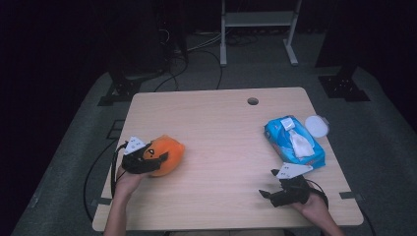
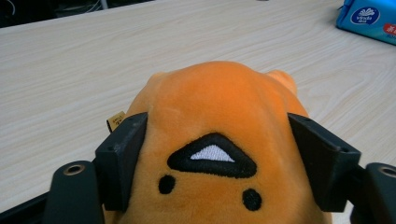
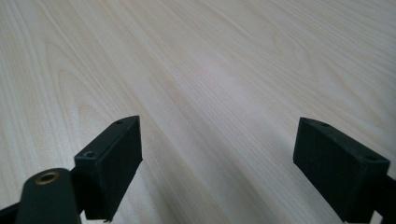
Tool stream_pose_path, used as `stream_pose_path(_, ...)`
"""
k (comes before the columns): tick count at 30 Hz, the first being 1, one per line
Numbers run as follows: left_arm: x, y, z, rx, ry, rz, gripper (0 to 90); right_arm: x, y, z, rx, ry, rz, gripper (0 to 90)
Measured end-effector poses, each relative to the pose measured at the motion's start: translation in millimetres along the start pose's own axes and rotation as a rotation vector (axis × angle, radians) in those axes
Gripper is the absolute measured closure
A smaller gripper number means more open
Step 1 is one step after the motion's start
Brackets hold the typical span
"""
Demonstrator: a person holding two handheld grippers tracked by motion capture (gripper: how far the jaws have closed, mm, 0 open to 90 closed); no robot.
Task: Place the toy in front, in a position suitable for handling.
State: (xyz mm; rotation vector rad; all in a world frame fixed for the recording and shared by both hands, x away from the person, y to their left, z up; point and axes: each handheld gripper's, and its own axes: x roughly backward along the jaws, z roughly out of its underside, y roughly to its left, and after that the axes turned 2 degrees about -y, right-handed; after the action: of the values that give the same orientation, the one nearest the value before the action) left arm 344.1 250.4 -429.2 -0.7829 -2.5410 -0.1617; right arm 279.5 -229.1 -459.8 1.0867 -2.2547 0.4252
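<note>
Left gripper view: left gripper [image 2: 217,158] pinching orange plush toy [image 2: 219,107], black-stitched face, small tag

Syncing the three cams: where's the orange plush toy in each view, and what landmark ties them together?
High view: orange plush toy at the table's left, in the left gripper.
Left gripper view: it sits at centre and bottom, the black jaws pressed on both its sides.
Right gripper view: bare wood table between open jaws; no toy.
Shared landmark: blue wipes pack, at right in the high view, top right corner in the left gripper view.
</note>
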Motion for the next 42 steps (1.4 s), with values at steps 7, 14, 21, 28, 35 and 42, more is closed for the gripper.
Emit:
stream_pose_path(7,4.0,2.2,-1.5,0.034,-0.039,0.0,33.5,1.0,-0.1,-0.3,-0.002,-0.003,0.006,14.4)
stream_pose_path(14,10.4,7.5,-2.4,0.104,-0.115,0.028,35.6,2.2,-0.6,-0.6,-0.005,-0.011,0.012,14.4)
stream_pose_path(21,19.3,7.6,-8.7,0.133,-0.177,0.041,35.5,2.2,-0.4,-0.1,-0.006,-0.01,0.011,14.4)
stream_pose_path(28,20.4,-3.9,-17.9,0.103,-0.19,0.076,35.3,1.5,-0.9,0.2,0.001,-0.007,0.009,14.4)
stream_pose_path(35,15.7,-23.2,-27.0,0.074,-0.196,0.148,35.3,2.8,-0.5,-0.1,-0.005,-0.01,0.011,14.4)
stream_pose_path(42,1.6,-57.8,-36.9,0.005,-0.19,0.224,35.2,1.4,-0.3,0.0,0.003,-0.001,0.008,14.4)
